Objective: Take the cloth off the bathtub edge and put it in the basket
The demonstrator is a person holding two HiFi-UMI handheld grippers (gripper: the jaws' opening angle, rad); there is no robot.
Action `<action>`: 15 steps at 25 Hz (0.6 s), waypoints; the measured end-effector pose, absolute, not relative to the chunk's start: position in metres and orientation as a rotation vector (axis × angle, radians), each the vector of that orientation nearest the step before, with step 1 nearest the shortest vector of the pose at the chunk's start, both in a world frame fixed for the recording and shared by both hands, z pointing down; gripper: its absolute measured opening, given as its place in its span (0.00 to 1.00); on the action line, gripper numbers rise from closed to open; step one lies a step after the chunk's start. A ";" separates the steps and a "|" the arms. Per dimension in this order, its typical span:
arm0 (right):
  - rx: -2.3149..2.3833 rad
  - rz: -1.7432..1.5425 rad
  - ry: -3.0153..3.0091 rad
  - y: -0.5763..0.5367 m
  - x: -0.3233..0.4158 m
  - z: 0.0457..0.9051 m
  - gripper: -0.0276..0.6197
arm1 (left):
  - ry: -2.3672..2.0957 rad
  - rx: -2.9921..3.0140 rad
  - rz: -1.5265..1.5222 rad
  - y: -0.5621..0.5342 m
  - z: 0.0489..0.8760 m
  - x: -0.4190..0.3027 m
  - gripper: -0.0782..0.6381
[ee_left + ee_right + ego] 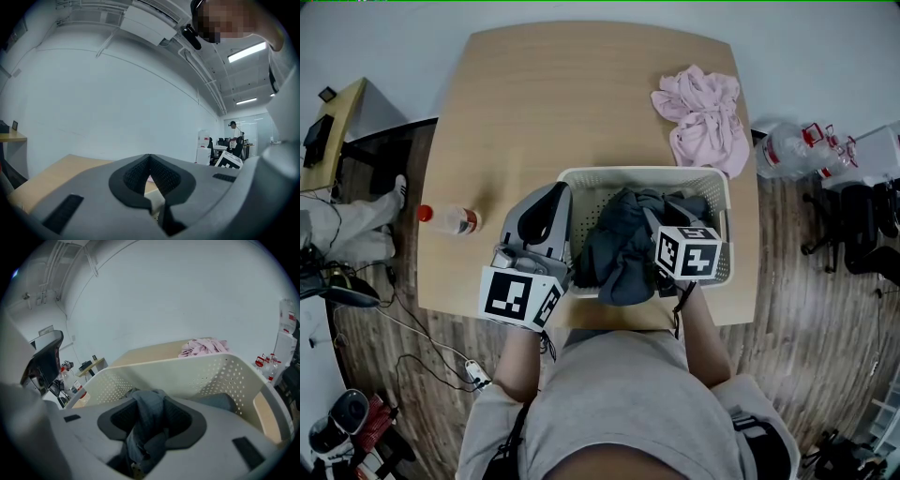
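A dark grey cloth (623, 244) lies bunched in the white perforated basket (717, 183) at the table's near edge. My right gripper (664, 223) is inside the basket, shut on a fold of that grey cloth (149, 420); in the right gripper view the fabric fills the gap between the jaws of the right gripper (150, 411). My left gripper (557, 195) rests just outside the basket's left wall, jaws shut with nothing between them. In its own view the left gripper (149, 160) looks over the tabletop toward a white wall.
A crumpled pink cloth (703, 117) lies on the wooden table (553, 94) beyond the basket's far right corner, also seen as the pink cloth (204, 347). A red-capped bottle (448, 218) lies at the table's left edge. Chairs, bottles and cables surround the table.
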State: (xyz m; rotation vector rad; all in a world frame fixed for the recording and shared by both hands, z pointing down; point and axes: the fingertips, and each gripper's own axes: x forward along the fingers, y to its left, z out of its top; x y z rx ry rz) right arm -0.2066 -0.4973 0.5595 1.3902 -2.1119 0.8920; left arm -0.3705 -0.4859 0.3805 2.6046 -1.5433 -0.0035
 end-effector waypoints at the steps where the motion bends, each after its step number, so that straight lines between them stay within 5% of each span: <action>1: 1.386 0.892 -2.112 -0.498 -0.207 0.561 0.30 | -1.544 2.605 -0.001 -0.487 0.380 -0.370 0.13; 15: 1.328 0.861 -2.132 -0.488 -0.209 0.557 0.32 | -1.543 2.635 0.019 -0.483 0.370 -0.363 0.13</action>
